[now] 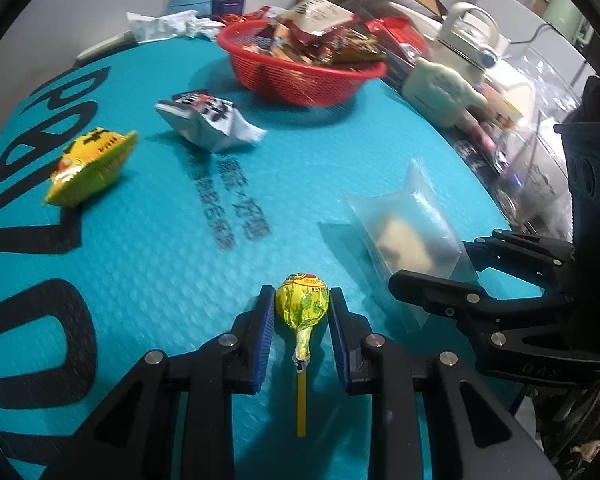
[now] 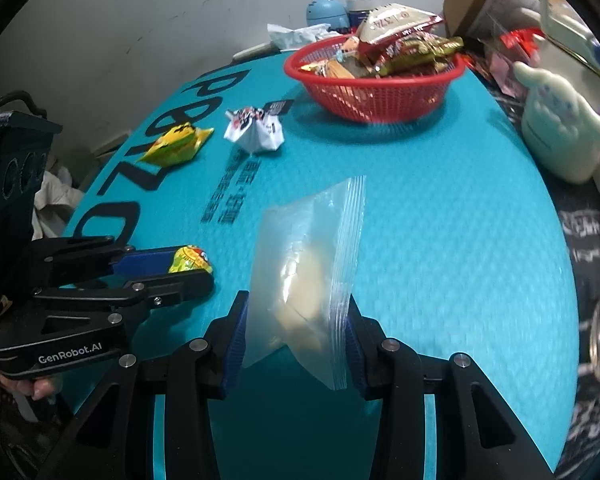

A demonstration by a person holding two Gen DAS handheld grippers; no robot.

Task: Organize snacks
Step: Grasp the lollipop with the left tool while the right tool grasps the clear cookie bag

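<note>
Gripping lollipop [image 1: 302,300] and clear bag [image 2: 308,276], both tools sit mid-mat [image 2: 440,240], basket [image 2: 374,80] well apart.

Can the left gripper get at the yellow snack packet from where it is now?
Probably yes, but not yet: the left gripper has its fingers around the lollipop. The yellow snack packet lies farther left on the teal mat, with only bare mat between.

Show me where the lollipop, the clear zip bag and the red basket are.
lollipop [image 1: 302,295], left wrist view, on its yellow wrapped head.
clear zip bag [image 2: 300,252], right wrist view, on the middle of the pouch.
red basket [image 2: 374,98], right wrist view, on its mesh front wall.
</note>
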